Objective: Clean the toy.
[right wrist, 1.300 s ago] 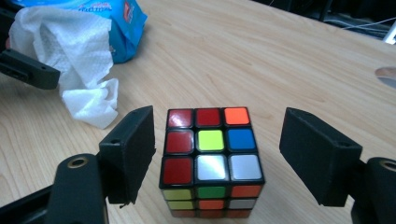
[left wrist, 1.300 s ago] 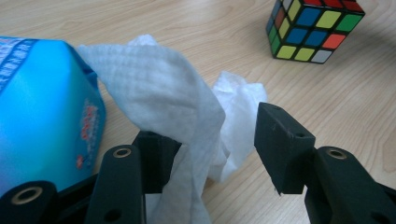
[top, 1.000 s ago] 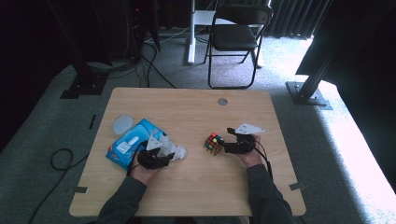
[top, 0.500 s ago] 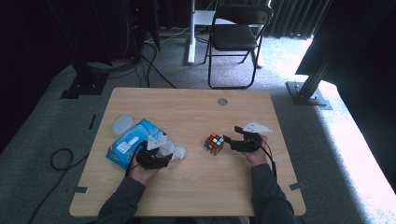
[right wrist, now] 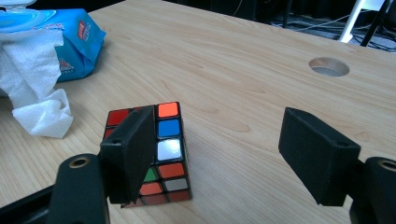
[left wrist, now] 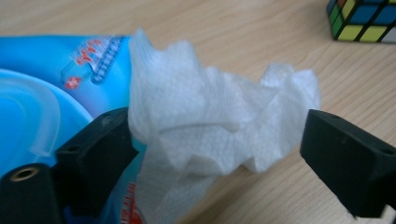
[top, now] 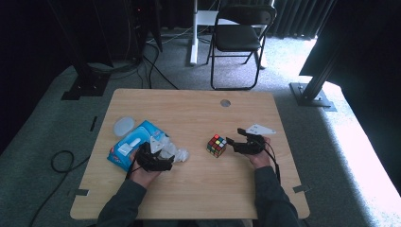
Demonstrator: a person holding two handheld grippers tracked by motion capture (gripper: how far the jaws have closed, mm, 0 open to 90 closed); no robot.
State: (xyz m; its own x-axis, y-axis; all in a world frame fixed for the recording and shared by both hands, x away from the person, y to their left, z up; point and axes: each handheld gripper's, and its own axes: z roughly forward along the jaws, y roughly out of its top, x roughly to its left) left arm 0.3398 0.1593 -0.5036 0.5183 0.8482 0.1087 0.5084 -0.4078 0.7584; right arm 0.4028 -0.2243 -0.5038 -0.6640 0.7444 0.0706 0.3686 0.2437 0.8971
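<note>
A crumpled white wipe (left wrist: pixel 210 126) sticks out of a blue wipes pack (left wrist: pixel 56 93) and hangs loose between the jaws of my left gripper (left wrist: pixel 219 140), which is open wide around it. In the high view that left gripper (top: pixel 164 158) sits at the pack (top: pixel 127 147) with the wipe (top: pixel 174 152) to its right. A colour cube (right wrist: pixel 161 154) stands on the table. My right gripper (right wrist: pixel 224 154) is open just to the cube's right, and its left jaw overlaps the cube's near corner. From above, the right gripper (top: pixel 232 143) stands beside the cube (top: pixel 216 145).
A round clear lid (top: pixel 124 126) lies behind the pack at the table's left. A cable hole (top: pixel 225 102) sits near the far edge of the wooden table (top: pixel 198 198). A black chair (top: pixel 239 38) stands beyond it.
My right gripper has drawn a little to the right, away from the cube. The cube, the wipe and my left gripper stay where they were.
</note>
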